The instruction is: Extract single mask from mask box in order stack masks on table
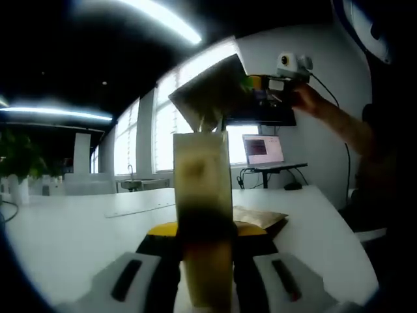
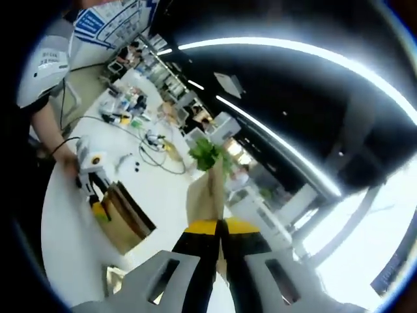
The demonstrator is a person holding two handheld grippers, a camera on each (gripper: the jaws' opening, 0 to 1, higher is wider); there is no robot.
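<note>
A tall brownish mask box [image 1: 203,195] stands upright between the jaws of my left gripper [image 1: 205,229], which is shut on it just above the white table. Above the box hangs a flat brown mask packet [image 1: 212,91], its lower edge near the box's open top. My right gripper [image 1: 270,85] holds that packet from the upper right, with a person's hand behind it. In the right gripper view, my right gripper [image 2: 218,228] is shut on the same packet [image 2: 207,192]. Below left there, the left gripper [image 2: 91,171] grips the box [image 2: 127,222]. One more packet [image 1: 260,218] lies flat on the table.
The white table [image 1: 71,228] stretches left and ahead. A laptop [image 1: 264,150] stands at its far right end by the windows. Cables [image 2: 150,153] and small items lie at the table's other end. A person's arm [image 2: 49,127] is at the left.
</note>
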